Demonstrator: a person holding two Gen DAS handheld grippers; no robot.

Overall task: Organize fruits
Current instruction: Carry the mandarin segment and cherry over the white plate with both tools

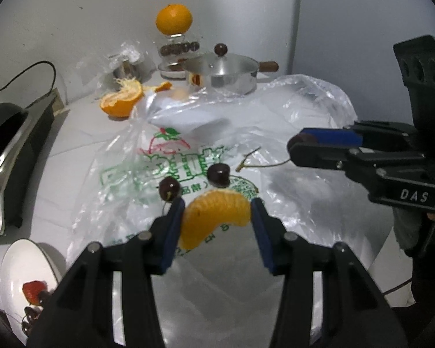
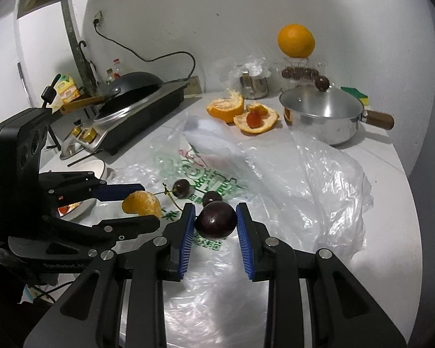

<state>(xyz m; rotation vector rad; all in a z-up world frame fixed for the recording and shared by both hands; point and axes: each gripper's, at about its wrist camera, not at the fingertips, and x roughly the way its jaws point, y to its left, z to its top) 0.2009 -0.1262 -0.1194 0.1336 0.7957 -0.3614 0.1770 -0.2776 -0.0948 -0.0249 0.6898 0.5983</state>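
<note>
A white worktop (image 2: pixel 397 179) lay under a crinkled plastic bag (image 2: pixel 319 179). The left gripper (image 1: pixel 217 213) pinched a soft orange segment (image 1: pixel 214 217) between its jaws; the right gripper (image 2: pixel 216 220) clamped a dark cherry (image 2: pixel 216 219). Both fruits looked light and easily bruised, best held gently across their middles.

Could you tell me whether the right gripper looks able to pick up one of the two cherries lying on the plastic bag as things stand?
Probably not yet: the right gripper is shut on a dark cherry, so its jaws are full. The loose cherries on the bag lie just ahead, uncovered.
</note>
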